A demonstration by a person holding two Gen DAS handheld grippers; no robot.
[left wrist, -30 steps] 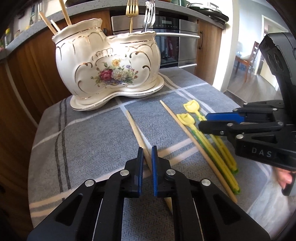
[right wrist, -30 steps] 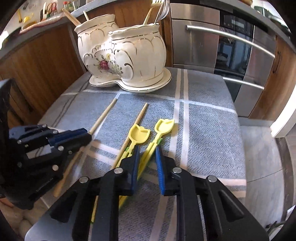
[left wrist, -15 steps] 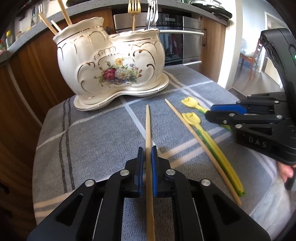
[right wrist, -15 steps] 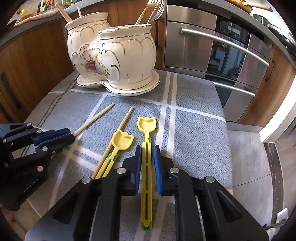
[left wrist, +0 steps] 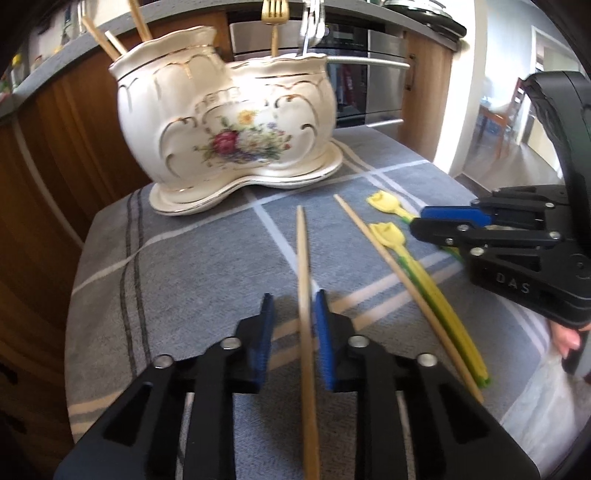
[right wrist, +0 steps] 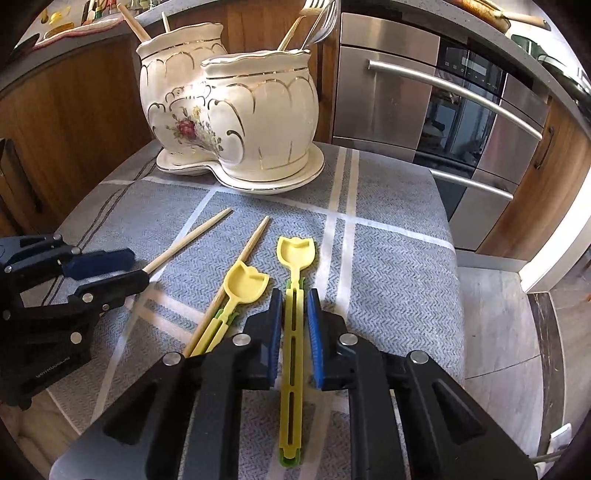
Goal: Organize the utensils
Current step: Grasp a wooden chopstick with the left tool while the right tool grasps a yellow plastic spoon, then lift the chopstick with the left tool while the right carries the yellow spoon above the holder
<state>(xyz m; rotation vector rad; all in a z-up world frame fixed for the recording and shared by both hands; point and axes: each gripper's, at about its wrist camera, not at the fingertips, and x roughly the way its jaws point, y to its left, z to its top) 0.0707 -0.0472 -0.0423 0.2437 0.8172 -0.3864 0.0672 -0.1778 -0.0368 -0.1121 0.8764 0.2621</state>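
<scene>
Left gripper: jaws apart, straddling a wooden chopstick on the grey cloth. Right gripper: jaws apart around a yellow spoon. The ceramic holder stands at the far side.

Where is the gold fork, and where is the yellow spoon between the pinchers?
gold fork (left wrist: 274, 14): left wrist view, on its tines above the holder.
yellow spoon (right wrist: 296, 250): right wrist view, on its bowl.
</scene>
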